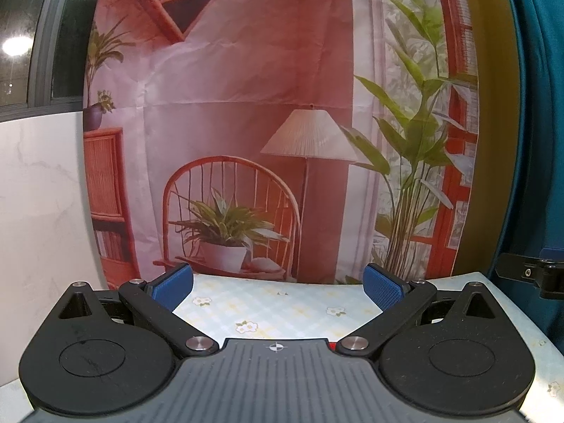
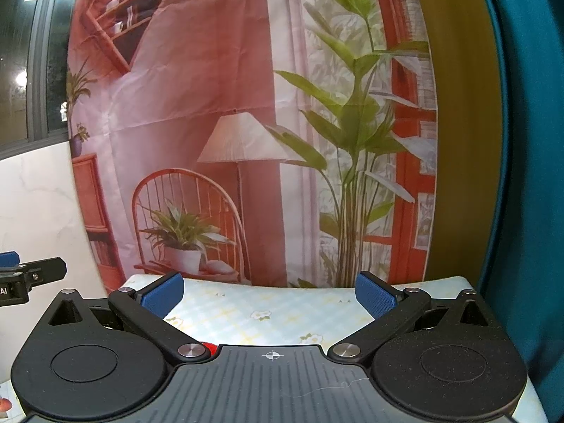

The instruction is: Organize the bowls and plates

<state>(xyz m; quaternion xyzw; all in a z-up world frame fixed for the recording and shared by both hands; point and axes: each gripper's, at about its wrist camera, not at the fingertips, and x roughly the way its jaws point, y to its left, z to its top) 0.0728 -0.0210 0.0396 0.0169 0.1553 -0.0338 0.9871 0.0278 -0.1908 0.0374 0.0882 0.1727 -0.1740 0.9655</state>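
Backdrop: a printed cloth (image 1: 246,105) showing a lamp, chair and plants fills most of both views; it hangs at the far edge of the tabletop, so it closes off what lies behind.
Curtain: teal fabric (image 1: 539,141) runs down your right side.
Tabletop: a floral check cover (image 1: 282,310) lies over it; the stretch ahead of both cameras is bare.
Left hand-held gripper (image 1: 278,283): you hold it low and level, jaws spread wide, nothing between the blue pads (image 1: 172,287).
Right hand-held gripper (image 2: 269,290): same posture, jaws apart and empty; it sits just beside the left, each tip edging into the other's view.
Plates and bowls: none visible in either view; you cannot place them from here.
Judgement: both spread and level reads as a ready pose, no grasp begun.
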